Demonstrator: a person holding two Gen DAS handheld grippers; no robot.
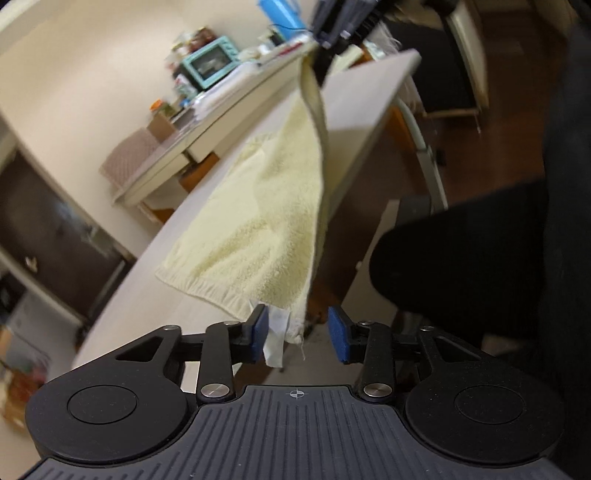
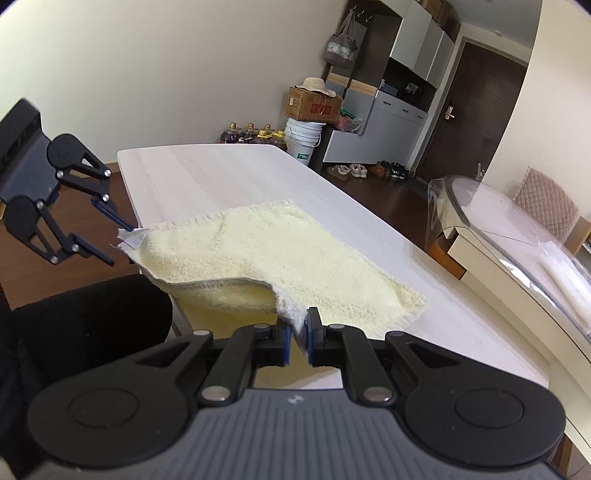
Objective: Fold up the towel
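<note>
A pale yellow towel (image 2: pixel 280 251) lies on the white table (image 2: pixel 221 173), its near edge lifted and sagging past the table's front edge. My right gripper (image 2: pixel 298 341) is shut on the towel's near right corner. In the left wrist view that gripper (image 1: pixel 327 33) shows at the top, holding the raised corner of the towel (image 1: pixel 258 221). My left gripper (image 1: pixel 300 334) stands open. The towel's other near corner, with its white label (image 1: pixel 275 339), lies between the fingers against the left blue pad (image 1: pixel 260 332). From the right wrist view, the left gripper (image 2: pixel 120 245) is at the table's left front corner.
A person's dark-clothed leg (image 2: pixel 85 325) sits close under the table's front edge. A glass-topped table (image 2: pixel 517 240) and a quilted chair (image 2: pixel 546 206) stand to the right. A bucket with a box (image 2: pixel 306 125) and bottles stand by the far wall. A teal oven (image 1: pixel 212 64) sits on that other table.
</note>
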